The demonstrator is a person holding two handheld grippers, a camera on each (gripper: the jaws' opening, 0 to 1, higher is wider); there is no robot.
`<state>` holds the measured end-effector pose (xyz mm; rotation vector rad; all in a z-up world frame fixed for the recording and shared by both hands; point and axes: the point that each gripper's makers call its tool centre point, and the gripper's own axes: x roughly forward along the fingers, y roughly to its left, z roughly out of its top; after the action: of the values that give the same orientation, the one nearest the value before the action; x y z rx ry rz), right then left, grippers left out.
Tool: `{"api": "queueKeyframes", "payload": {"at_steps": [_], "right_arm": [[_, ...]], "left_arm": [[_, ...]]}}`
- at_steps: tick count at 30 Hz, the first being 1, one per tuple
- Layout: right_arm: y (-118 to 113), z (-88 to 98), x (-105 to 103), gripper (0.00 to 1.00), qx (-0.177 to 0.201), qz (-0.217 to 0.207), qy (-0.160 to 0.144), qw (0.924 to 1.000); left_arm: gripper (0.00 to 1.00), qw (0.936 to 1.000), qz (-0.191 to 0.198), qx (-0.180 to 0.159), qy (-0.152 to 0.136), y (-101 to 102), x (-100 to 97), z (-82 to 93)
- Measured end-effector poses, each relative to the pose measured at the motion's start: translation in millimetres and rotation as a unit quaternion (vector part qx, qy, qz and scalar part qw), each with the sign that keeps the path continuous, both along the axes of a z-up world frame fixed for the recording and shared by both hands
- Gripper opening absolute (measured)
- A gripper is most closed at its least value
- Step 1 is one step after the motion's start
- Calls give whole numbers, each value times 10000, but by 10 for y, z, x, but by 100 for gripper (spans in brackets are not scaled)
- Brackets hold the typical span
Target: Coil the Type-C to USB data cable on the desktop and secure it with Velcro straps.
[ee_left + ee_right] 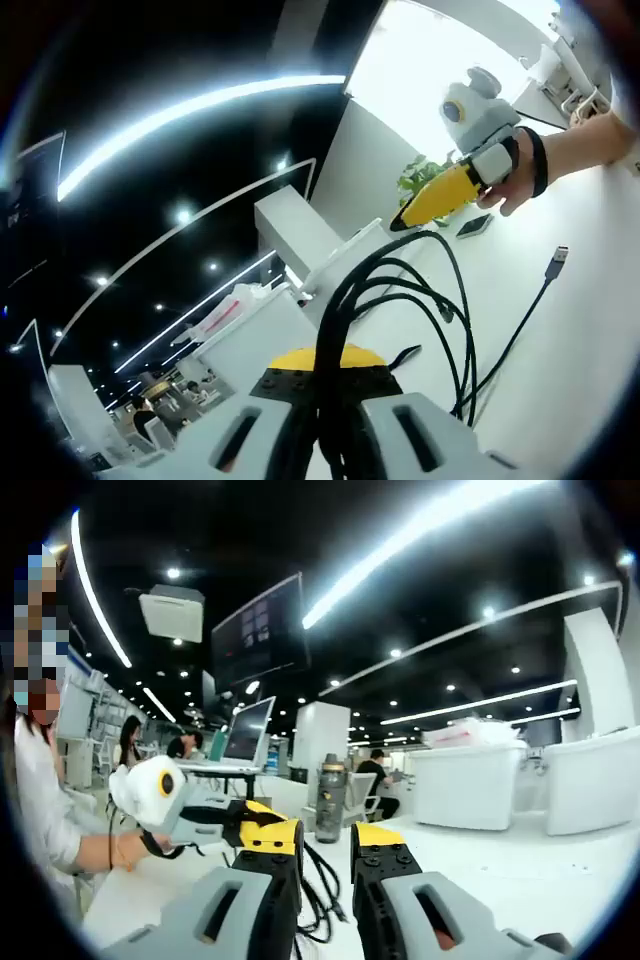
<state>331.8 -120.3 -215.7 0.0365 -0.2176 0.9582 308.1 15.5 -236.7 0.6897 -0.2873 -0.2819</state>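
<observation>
While the left tongs (322,400) clamp the gathered loops of the data cable (400,290), we see its USB end (559,256) trailing at 2 o'clock on the tabletop (590,330). Right tongs (325,860) stand apart, empty. Coiling partly done; no Velcro strap on yet.

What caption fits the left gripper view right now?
Left tool pinching black cable loops above the white desk, right tool nearby.

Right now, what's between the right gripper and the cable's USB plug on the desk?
In the left gripper view, bare white desk separates the right gripper from the USB plug; a small dark flat object lies just beside that stretch.
</observation>
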Motion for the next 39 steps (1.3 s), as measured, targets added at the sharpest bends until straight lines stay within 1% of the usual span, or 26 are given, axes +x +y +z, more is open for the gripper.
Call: {"api": "queueKeyframes", "payload": {"at_steps": [1, 2, 3, 4, 5, 6, 7, 8, 9, 10, 11, 14, 16, 19, 20, 21, 22, 23, 26, 28, 30, 31, 32, 35, 37, 39], "right_arm": [[-49, -89, 124, 17, -310, -191, -156, 9992], [-88, -225, 272, 18, -689, -430, -220, 9965], [-128, -396, 429, 18, -1131, -662, -213, 9911], [-164, -626, 628, 18, -1632, -975, -172, 9816], [-182, -751, 763, 18, -1824, -1139, -136, 9765], [-140, -876, 864, 18, -1892, -1105, 53, 9757], [-95, -971, 942, 20, -1861, -1053, 319, 9764], [-35, -1045, 1008, 22, -1795, -975, 533, 9775], [-15, -1063, 1030, 24, -1793, -945, 573, 9776], [52, -1129, 1129, 25, -1786, -886, 725, 9772], [92, -1171, 1213, 25, -1859, -894, 754, 9756], [211, -1352, 1352, 26, -2267, -829, 783, 9673], [281, -1425, 1405, 25, -2354, -795, 812, 9652], [373, -1525, 1434, 25, -2450, -701, 916, 9626], [378, -1566, 1436, 24, -2526, -714, 973, 9600], [371, -1598, 1446, 15, -2624, -753, 984, 9570], [356, -1589, 1457, 12, -2637, -830, 929, 9565], [346, -1554, 1483, 11, -2688, -914, 780, 9557], [343, -1555, 1427, 10, -2711, -891, 828, 9548], [299, -1549, 1344, 10, -2853, -929, 738, 9511], [221, -1463, 1224, 9, -2840, -1028, 561, 9516], [170, -1398, 1093, 9, -2759, -1007, 503, 9546], [146, -1374, 1027, 9, -2744, -997, 477, 9552], [-10, -1276, 709, 9, -2729, -1074, 362, 9553], [-124, -1247, 470, 9, -2775, -1178, 329, 9529], [-265, -1207, 288, 9, -3035, -1453, 44, 9417]], "left_arm": [[5, 10000, 76, -2, -22, 38, 15, 8], [5, 9997, 241, 59, -69, 96, 27, 20], [5, 9992, 364, 118, -88, 133, 30, 22], [5, 9982, 533, 253, -144, 177, 35, 34], [5, 9972, 651, 321, -180, 210, 38, 41], [5, 9968, 704, 335, -201, 231, 38, 48], [5, 9960, 787, 348, -224, 266, 39, 55], [5, 9957, 858, 267, -239, 315, 41, 77], [5, 9956, 877, 200, -254, 347, 42, 89], [5, 9954, 908, 130, -278, 380, 39, 106], [5, 9950, 947, 37, -307, 420, 36, 126], [5, 9943, 1001, -119, -341, 486, 27, 165], [6, 9946, 958, -242, -332, 495, 25, 173], [6, 9942, 981, -289, -337, 505, 22, 175], [6, 9941, 984, -290, -339, 505, 19, 177], [6, 9941, 990, -299, -342, 509, 20, 178], [6, 9940, 999, -300, -343, 512, 19, 179], [6, 9938, 1008, -313, -344, 517, 17, 179], [6, 9938, 994, -383, -306, 525, 17, 176], [6, 9939, 974, -448, -242, 532, 5, 155], [6, 9939, 997, -433, -175, 541, 11, 131], [6, 9940, 1005, -417, -152, 542, 12, 124], [6, 9941, 996, -403, -137, 534, 7, 117], [6, 9945, 967, -373, -153, 506, -16, 114], [6, 9949, 913, -389, -169, 501, -3, 132], [6, 9954, 801, -483, -214, 481, -25, 172]]}}
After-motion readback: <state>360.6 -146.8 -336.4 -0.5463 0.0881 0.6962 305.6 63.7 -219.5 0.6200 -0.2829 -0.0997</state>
